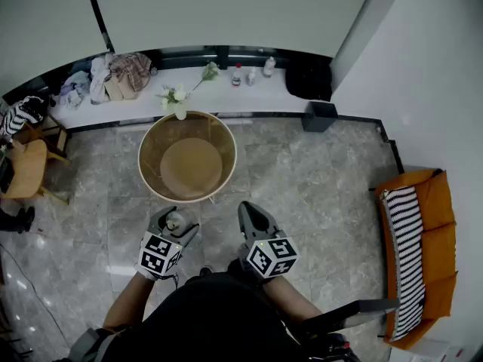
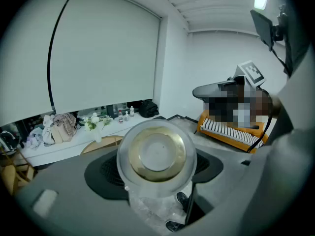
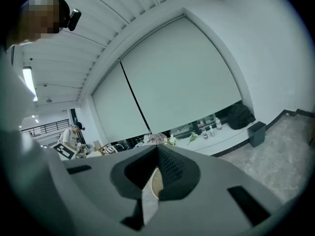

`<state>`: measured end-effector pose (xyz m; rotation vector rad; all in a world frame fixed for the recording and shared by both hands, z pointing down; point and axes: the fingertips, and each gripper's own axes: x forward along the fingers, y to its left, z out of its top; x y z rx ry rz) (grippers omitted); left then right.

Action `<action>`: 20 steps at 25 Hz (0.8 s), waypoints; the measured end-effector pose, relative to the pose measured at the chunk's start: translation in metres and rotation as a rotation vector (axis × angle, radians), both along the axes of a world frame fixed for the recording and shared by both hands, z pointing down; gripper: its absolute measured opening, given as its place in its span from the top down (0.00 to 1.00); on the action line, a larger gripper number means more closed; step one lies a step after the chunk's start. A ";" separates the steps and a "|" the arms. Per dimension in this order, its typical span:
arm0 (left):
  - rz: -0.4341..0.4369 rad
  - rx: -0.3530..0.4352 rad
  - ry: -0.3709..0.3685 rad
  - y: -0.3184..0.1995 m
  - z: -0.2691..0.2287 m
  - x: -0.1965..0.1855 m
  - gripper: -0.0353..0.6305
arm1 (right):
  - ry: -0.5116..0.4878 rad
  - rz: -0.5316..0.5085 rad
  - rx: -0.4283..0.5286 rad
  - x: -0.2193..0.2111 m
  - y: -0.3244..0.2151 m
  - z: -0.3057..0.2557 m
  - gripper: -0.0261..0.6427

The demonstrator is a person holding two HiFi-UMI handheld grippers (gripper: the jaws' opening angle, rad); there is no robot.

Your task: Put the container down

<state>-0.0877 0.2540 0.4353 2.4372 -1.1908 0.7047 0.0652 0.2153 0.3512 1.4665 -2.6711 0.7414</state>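
Head view: the left gripper [image 1: 176, 219] carries the container [image 1: 174, 222] in the air over the grey marbled floor [image 1: 324, 179]. It hangs just short of the round table [image 1: 225, 138] at 12 o'clock and touches no surface. From there the container is only a small pale object. The left gripper view alone gives its form: a round, clear-walled jar [image 2: 156, 154] seen end-on, with a glossy rim, a golden ring inside and a pale flat centre. The dark ribbed pads [image 2: 106, 170] stand about as wide as they go and press on it at 9 and 3 o'clock. A dark shoe [image 2: 182, 199] shows below. The right gripper [image 1: 247, 207] has its jaws brought together on nothing. Its own view confirms only a narrow slit between the ribbed pads, with a sliver of the table edge behind. That view also shows a person in a cap [image 3: 75, 134] at 9 o'clock, whom the head view does not show. The table has a tan top and an amber, translucent wall. At 3 o'clock stands an orange sofa [image 1: 436, 225] with a striped cushion [image 1: 407, 255]. At 12 o'clock a white ledge [image 1: 249, 98] holds a vase of flowers [image 1: 175, 100] and bottles [image 1: 238, 75].
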 end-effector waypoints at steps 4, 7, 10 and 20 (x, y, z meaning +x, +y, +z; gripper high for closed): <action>0.023 -0.001 0.041 0.038 -0.022 0.040 0.44 | 0.000 0.002 0.037 0.013 0.038 -0.015 0.95; 0.044 -0.014 0.075 0.068 -0.025 0.076 0.44 | 0.012 0.008 0.032 0.033 0.072 -0.009 0.95; 0.069 -0.037 0.099 0.087 -0.020 0.110 0.44 | 0.013 0.023 0.019 0.056 0.098 0.003 0.95; 0.093 0.003 0.001 0.115 -0.033 0.173 0.44 | 0.011 0.035 0.124 0.116 0.125 -0.014 0.95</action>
